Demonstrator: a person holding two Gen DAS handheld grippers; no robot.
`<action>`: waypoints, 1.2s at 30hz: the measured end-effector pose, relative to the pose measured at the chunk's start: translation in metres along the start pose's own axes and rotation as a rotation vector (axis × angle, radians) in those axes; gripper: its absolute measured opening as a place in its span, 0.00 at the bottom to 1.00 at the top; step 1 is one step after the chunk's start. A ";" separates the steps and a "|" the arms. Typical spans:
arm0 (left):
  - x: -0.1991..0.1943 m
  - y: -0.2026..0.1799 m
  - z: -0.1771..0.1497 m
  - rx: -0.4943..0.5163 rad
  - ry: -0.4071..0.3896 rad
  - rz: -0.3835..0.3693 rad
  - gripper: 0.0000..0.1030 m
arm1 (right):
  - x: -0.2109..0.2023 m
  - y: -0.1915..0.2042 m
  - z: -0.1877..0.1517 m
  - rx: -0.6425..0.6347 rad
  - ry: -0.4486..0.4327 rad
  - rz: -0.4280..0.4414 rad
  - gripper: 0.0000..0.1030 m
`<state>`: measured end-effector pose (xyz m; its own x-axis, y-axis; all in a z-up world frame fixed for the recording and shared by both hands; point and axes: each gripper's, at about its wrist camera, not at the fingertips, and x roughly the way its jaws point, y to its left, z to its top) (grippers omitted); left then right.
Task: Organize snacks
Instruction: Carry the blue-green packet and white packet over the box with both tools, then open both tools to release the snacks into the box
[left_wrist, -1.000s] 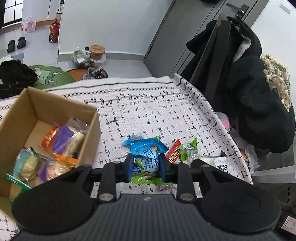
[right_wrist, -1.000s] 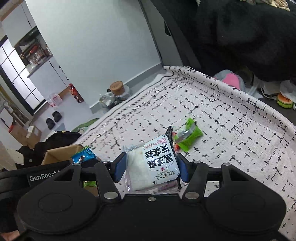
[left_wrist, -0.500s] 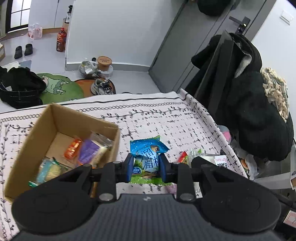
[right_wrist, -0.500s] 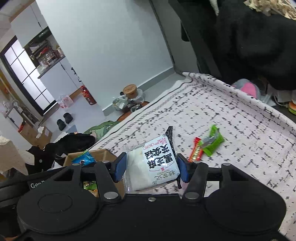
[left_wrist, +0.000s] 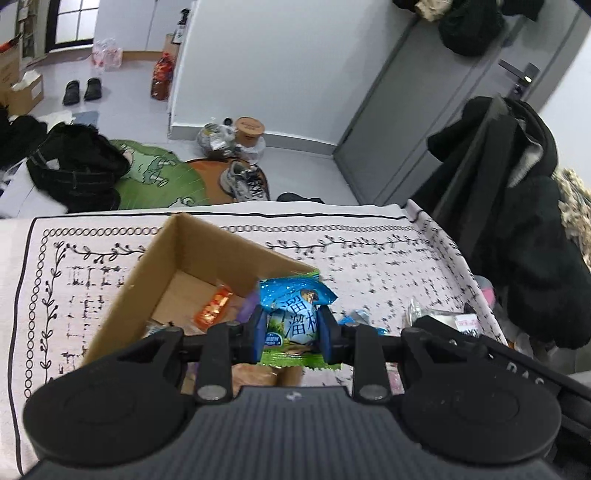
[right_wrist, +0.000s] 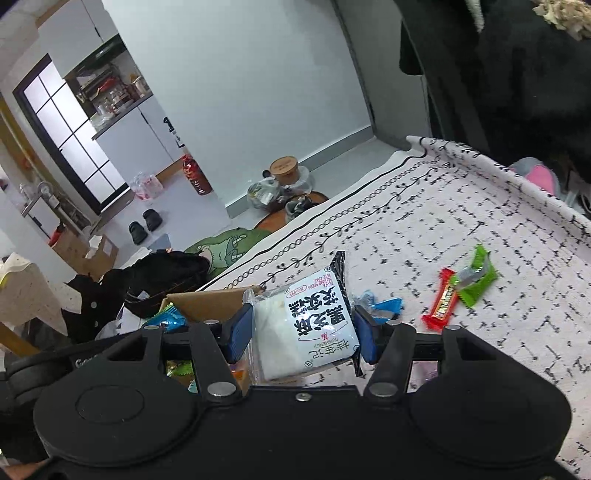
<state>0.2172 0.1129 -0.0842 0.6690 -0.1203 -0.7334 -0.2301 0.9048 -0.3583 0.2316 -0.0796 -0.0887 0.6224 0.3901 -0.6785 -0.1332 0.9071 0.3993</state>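
My left gripper (left_wrist: 291, 334) is shut on a blue and green snack packet (left_wrist: 293, 314), held above the near right corner of an open cardboard box (left_wrist: 162, 258). Inside the box lie an orange wrapper (left_wrist: 214, 304) and other snacks, partly hidden by the gripper. My right gripper (right_wrist: 301, 332) is shut on a white cake packet with black characters (right_wrist: 314, 328), held over the box's corner (right_wrist: 207, 301). On the patterned cloth to the right lie a red bar (right_wrist: 441, 299), a green packet (right_wrist: 476, 277) and a blue wrapper (right_wrist: 380, 304).
The table wears a white cloth with black marks (left_wrist: 369, 258); its far edge drops to the floor. A chair draped with black coats (left_wrist: 517, 206) stands at the right edge. Shoes, a bag and a green mat (left_wrist: 155, 177) lie on the floor beyond.
Both grippers have travelled left with their packets, from over the loose snacks on the cloth to over the box. The box now sits centred under the left gripper.
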 end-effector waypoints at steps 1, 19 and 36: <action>0.001 0.005 0.002 -0.008 -0.003 0.003 0.27 | 0.003 0.003 0.000 -0.004 0.006 0.003 0.53; 0.023 0.063 0.013 -0.121 0.012 0.064 0.36 | 0.047 0.043 0.007 0.006 0.054 0.047 0.54; 0.025 0.064 0.012 -0.111 0.020 0.082 0.48 | 0.048 0.029 0.011 0.078 0.062 0.059 0.75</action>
<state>0.2276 0.1727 -0.1187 0.6306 -0.0573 -0.7740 -0.3607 0.8613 -0.3577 0.2667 -0.0364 -0.1031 0.5662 0.4536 -0.6882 -0.1059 0.8681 0.4850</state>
